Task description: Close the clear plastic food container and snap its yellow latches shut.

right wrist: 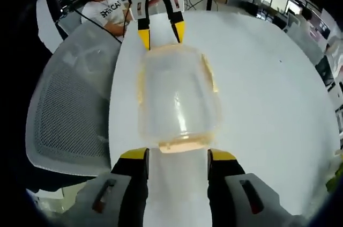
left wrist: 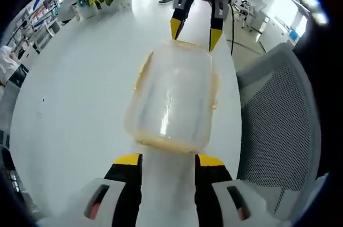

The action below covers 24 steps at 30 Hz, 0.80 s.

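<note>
Hand-held gripper (left wrist: 168, 158) and opposite hand-held gripper (right wrist: 177, 154) flank container (left wrist: 172, 98).

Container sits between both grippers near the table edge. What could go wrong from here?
1. The clear container lies close to the table edge by the mesh chair; an uneven push could slide it off.
2. Both the left gripper and right gripper are open at opposite ends, not gripping, so pressing a yellow latch may just shove the box along the smooth table.
3. Latch state is hard to read through the clear plastic; one may be missed.
</note>
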Each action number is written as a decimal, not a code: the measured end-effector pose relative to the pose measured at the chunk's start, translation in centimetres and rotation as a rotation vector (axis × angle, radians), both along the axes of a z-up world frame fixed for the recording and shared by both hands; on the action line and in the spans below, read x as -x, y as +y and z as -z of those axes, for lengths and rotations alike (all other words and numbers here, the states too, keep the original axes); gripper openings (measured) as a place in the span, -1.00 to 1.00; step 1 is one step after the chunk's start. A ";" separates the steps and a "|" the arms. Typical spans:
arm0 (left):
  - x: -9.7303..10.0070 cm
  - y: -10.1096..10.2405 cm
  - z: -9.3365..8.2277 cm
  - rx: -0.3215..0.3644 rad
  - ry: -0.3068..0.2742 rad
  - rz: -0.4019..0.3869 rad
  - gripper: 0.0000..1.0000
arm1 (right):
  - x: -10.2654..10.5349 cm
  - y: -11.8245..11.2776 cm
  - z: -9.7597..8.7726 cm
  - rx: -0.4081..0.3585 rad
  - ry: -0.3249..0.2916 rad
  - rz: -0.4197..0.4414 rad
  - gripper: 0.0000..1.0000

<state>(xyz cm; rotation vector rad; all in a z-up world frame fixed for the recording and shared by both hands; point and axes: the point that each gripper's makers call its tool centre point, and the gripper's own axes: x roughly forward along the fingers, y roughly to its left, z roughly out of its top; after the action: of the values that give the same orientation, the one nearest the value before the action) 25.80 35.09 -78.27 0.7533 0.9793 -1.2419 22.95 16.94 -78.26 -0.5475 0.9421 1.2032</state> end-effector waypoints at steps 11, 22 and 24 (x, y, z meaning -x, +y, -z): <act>-0.3 -0.9 -1.3 0.162 0.128 -0.261 -0.43 | -1.2 0.5 -2.0 -0.135 0.087 0.284 -0.26; -0.8 -1.0 -1.0 0.226 0.190 -0.473 -0.48 | -1.5 0.8 -1.7 -0.203 0.186 0.541 -0.35; -0.5 -1.1 -0.6 0.219 0.194 -0.479 -0.48 | -1.1 0.8 -1.4 -0.200 0.194 0.553 -0.36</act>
<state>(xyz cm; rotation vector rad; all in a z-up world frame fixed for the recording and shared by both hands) 26.32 34.02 -77.64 0.2079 1.0823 -0.9875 24.07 17.77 -76.84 0.0017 1.0358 0.8407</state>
